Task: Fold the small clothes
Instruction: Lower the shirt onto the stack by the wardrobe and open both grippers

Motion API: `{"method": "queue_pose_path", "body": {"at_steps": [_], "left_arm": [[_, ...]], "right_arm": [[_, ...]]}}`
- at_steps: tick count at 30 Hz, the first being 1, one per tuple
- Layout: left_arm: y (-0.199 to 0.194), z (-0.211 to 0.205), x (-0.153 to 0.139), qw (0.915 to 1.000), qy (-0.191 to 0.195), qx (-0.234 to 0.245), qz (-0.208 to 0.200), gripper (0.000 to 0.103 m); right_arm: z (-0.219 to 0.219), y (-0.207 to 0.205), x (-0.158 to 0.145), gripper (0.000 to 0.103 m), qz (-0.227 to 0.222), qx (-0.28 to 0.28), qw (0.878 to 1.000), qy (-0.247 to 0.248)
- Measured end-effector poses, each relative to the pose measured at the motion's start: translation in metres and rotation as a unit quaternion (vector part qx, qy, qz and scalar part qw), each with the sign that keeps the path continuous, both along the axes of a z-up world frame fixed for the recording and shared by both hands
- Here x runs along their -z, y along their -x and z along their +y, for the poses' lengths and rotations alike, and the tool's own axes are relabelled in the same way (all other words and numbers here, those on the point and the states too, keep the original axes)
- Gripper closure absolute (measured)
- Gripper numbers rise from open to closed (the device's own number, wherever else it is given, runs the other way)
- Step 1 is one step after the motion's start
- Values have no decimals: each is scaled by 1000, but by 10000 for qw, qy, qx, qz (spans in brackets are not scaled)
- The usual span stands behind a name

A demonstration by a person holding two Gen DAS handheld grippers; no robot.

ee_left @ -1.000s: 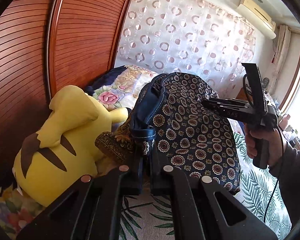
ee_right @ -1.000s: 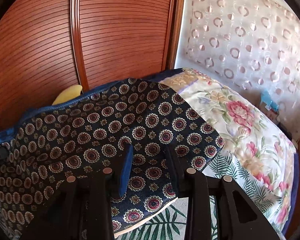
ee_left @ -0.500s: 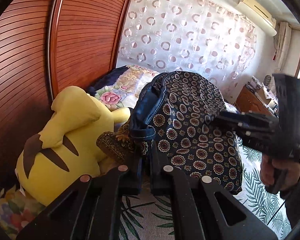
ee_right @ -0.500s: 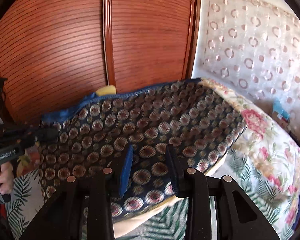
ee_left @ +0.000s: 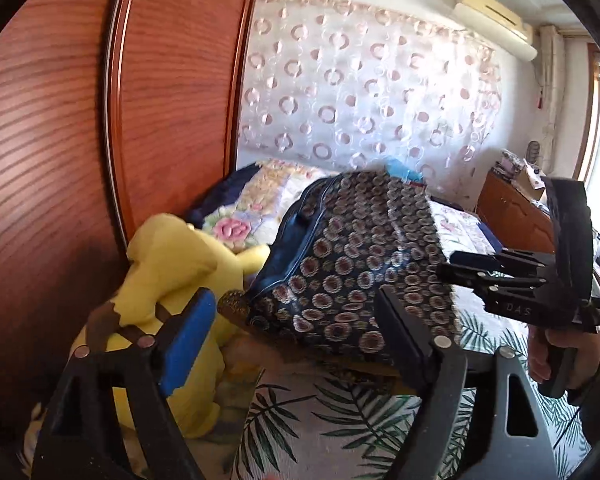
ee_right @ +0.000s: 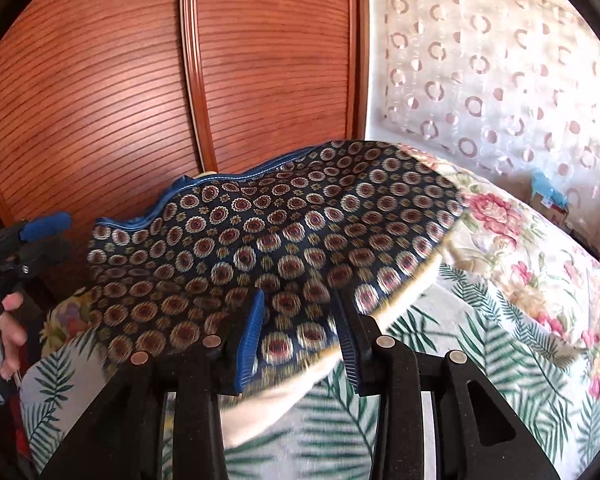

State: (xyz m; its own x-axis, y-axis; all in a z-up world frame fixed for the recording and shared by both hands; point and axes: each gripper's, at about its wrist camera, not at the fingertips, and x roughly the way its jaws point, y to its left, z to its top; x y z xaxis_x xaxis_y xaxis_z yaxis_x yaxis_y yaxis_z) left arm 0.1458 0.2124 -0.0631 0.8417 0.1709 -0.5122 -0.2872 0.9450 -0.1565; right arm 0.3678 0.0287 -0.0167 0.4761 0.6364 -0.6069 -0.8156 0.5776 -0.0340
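Note:
A dark navy garment with round medallion print lies spread over the bed, a blue trimmed edge toward the wardrobe. It fills the middle of the right wrist view. My left gripper is open and empty just short of its near edge. My right gripper is open with the garment's near hem between its blue pads, not pinched. The right gripper shows at the garment's right side in the left wrist view. The left gripper shows at the far left of the right wrist view.
A yellow plush toy lies left of the garment against the wooden wardrobe doors. A leaf-print sheet and a floral quilt cover the bed. A patterned curtain hangs behind. A wooden cabinet stands at right.
My left gripper has opened and let go of the garment's blue edge, and backed off. The garment has dropped flatter onto the bed. My right gripper's jaws have spread wider around the hem.

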Motion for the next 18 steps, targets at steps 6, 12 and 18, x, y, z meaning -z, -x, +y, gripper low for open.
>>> {"method": "queue_pose_path", "body": {"at_steps": [6,12,18], "left_arm": [[17,-21,-15,9990,-418,49,-149,14],[30,-42,-23,9982,-461,324,-210,14],[38,-71,-24,9963,-528,672,-135,14]], "right_arm": [[-40,34,-12,48,-103,230,9996,-160],[-84,76,-22,31,-107,570,9975,-403],[-132,124,-31,29,-172,1048,9925,-610]]}}
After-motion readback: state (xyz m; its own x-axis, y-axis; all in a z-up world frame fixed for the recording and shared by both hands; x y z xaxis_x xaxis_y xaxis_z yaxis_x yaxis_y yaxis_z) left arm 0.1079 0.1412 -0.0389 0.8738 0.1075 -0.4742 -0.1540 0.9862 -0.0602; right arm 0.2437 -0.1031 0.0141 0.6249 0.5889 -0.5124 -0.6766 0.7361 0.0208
